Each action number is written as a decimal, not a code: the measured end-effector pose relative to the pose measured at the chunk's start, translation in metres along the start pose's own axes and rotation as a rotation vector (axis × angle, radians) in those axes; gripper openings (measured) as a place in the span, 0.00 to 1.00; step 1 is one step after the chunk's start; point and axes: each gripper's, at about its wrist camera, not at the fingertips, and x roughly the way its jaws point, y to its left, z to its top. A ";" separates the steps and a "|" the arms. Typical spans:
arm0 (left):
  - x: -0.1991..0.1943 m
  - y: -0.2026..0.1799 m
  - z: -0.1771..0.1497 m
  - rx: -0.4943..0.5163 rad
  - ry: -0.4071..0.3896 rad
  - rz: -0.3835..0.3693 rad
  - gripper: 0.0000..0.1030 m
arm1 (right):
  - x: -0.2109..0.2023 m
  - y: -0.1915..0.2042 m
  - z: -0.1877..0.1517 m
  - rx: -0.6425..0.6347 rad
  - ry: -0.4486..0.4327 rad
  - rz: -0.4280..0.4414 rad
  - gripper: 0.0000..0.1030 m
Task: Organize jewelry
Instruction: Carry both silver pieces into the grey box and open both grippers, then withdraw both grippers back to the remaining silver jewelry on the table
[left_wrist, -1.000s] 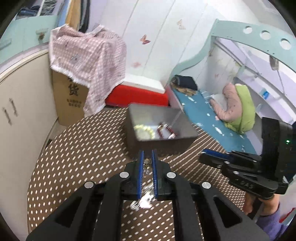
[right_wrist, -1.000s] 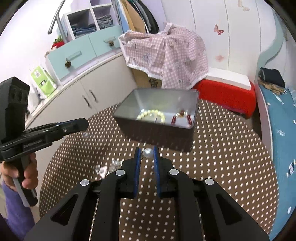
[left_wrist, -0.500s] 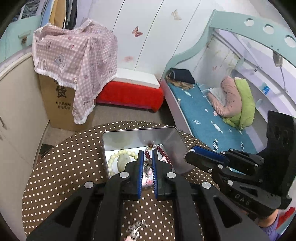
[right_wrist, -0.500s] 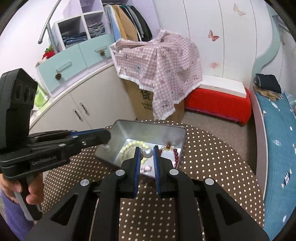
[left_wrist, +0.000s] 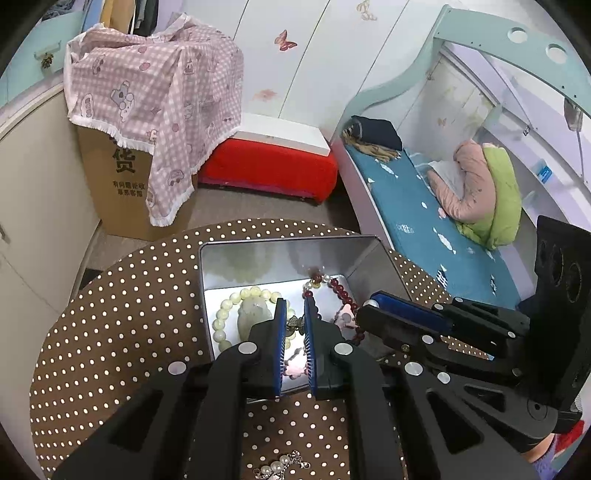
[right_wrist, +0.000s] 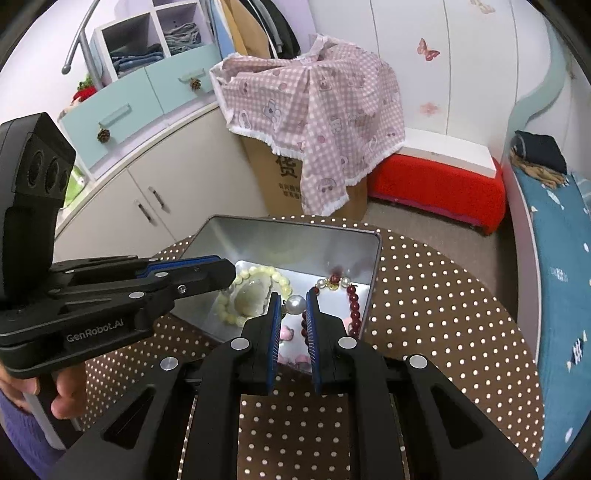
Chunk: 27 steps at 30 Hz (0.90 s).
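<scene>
Both hand-held tools hang over an open rectangular silver metal tin that stands near the far edge of a round worktop covered in brown cloth with white dots. The left tool has its blue-padded jaws opening, a small bronze-coloured trinket between them above the tin's floor; whether the pads still press on it cannot be told. The right tool is closed on a single round white pearl, held at its tips over the middle of the tin.

On the tin's floor a bracelet of pale yellow-green beads rings a pale carved stone pendant on the left side. A dark red bead bracelet with a few white pearls lies on the right side, and pink flower-shaped pieces sit toward the near wall.

A small pearl-and-silver ornament lies on the worktop near its front edge, well apart from the tin. A hand in a purple sleeve grips the left tool's handle.

Beyond the worktop stand a cardboard box draped in pink checked cloth, a red bench and a bed with a blue cover.
</scene>
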 end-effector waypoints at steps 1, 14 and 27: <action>0.000 -0.001 -0.001 -0.003 -0.002 0.005 0.29 | 0.000 0.000 0.000 0.002 0.002 0.000 0.14; -0.011 -0.004 -0.007 -0.004 -0.031 0.032 0.35 | -0.001 -0.001 -0.001 0.006 -0.005 -0.006 0.16; -0.070 0.003 -0.028 -0.028 -0.132 0.048 0.58 | -0.052 0.025 -0.007 -0.034 -0.078 -0.004 0.28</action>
